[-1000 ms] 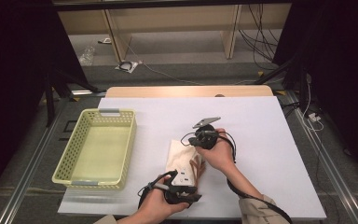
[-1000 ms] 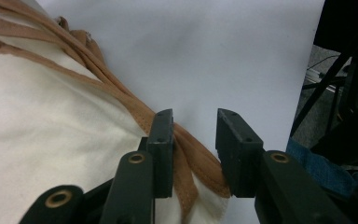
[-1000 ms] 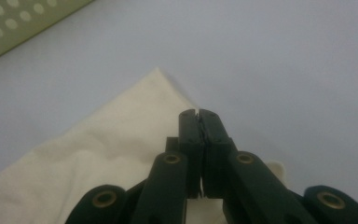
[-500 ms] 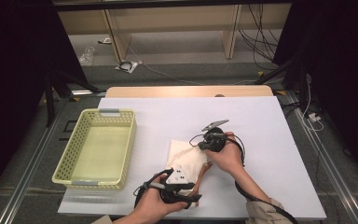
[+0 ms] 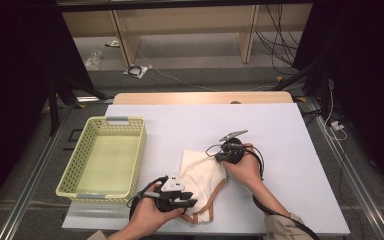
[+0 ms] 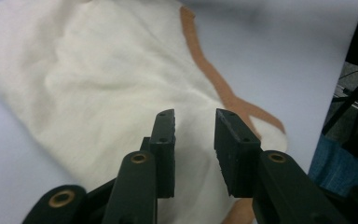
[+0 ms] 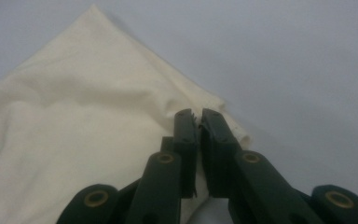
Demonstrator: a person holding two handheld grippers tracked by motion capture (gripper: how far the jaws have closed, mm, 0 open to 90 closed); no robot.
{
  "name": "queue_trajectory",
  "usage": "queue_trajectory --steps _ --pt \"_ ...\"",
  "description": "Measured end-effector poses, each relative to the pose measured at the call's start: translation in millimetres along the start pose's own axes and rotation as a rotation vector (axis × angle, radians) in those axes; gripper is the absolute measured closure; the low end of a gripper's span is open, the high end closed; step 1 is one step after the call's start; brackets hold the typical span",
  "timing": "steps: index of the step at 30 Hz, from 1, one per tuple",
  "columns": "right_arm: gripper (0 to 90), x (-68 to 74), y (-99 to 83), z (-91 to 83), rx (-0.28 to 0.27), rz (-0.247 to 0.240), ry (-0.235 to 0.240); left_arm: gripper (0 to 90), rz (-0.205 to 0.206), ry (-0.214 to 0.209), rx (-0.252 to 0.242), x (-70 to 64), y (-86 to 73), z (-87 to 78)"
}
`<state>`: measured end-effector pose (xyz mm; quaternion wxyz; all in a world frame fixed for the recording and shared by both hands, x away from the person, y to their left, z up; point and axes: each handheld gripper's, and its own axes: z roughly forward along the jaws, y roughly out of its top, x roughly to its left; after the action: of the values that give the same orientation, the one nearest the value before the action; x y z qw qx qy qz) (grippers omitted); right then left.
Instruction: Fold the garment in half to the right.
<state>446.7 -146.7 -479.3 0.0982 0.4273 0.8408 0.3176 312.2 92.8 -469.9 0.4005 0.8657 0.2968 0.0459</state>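
**Holding a cream cloth bag at its right edge**

Lying flat on the white table (image 5: 280, 135), the cream cloth bag (image 5: 200, 175) is near the front edge, between the two hands, and its brown strap (image 5: 215, 202) curls beside it toward the person. The right gripper (image 7: 199, 122) is clenched on the right edge of the bag; in the right gripper view a thin fold of cloth sits between the jaws, which are almost touching. The left gripper (image 6: 193, 135) is released, its jaws apart with a gap between them, just above the near end of the bag beside the strap. The yellow basket (image 5: 77, 180) stands to the left, apart from the bag.
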Motion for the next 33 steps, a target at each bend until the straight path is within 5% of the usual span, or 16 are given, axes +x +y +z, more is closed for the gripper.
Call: queue_trajectory --steps 5,15,21,33 --pt "83.4 -0.9 -0.9 -0.7 -0.015 0.005 0.006 68.6 -0.021 0.012 -0.013 7.7 -5.0 -3.7" --pt "76.5 -11.1 -2.0 -23.3 -0.099 0.034 -0.012 53.5 -0.007 0.042 -0.115 18.5 -6.4 -10.0" --pt "69.4 -15.0 -13.0 -28.5 -0.111 0.023 -0.014 46.2 -0.035 0.045 -0.127 25.7 -5.9 -9.8" --pt "54.4 -1.1 -35.1 -47.5 -0.144 0.017 0.033 31.0 -0.088 0.082 -0.125 37.6 -6.9 -9.6"
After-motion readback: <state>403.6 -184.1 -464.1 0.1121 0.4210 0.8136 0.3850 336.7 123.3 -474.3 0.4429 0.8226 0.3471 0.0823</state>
